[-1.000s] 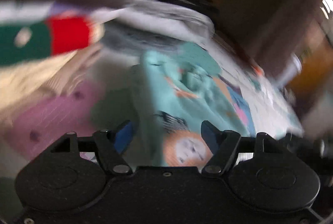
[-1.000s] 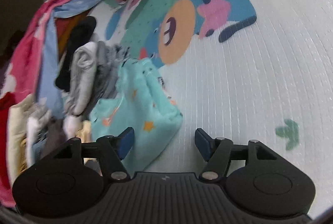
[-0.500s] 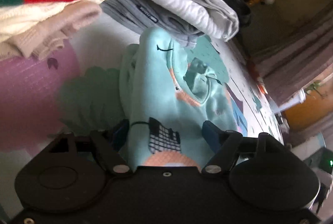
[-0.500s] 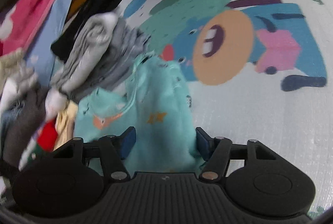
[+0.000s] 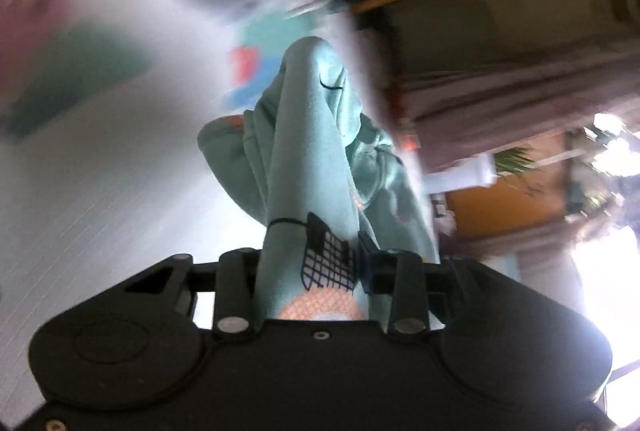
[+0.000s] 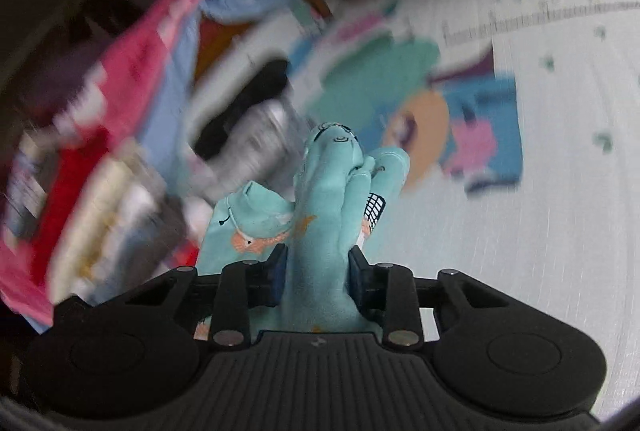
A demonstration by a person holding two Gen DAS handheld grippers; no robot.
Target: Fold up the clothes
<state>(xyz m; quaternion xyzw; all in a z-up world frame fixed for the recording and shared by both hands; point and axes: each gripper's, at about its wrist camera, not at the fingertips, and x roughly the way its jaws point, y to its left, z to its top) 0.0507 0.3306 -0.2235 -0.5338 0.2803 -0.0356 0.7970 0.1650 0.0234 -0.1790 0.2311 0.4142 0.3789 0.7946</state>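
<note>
Mint-green fleece, printed with little cartoon figures, is now bunched between both of my claws; a second ago it lay slack on the mat beside the clothes pile with my jaws wide around it, and now the green garment [image 5: 308,167] hangs off the floor in a gathered rope. The left gripper [image 5: 310,267] is closing, its pads already pinching a thick fold; the right gripper [image 6: 316,271] is closing too, pads tight against the cloth [image 6: 320,231] on both sides. I read this as the pick-up done and the shake-out or spread next, since the piece is crumpled, not flat. Around me: the play mat [image 6: 540,231] lies pale and bare on the right, good ground for laying out; the stack of clothes [image 6: 132,135] crowds the left, just beside the hanging cloth, and could snag a trailing sleeve; the blur keeps me from telling which edges I hold.
</note>
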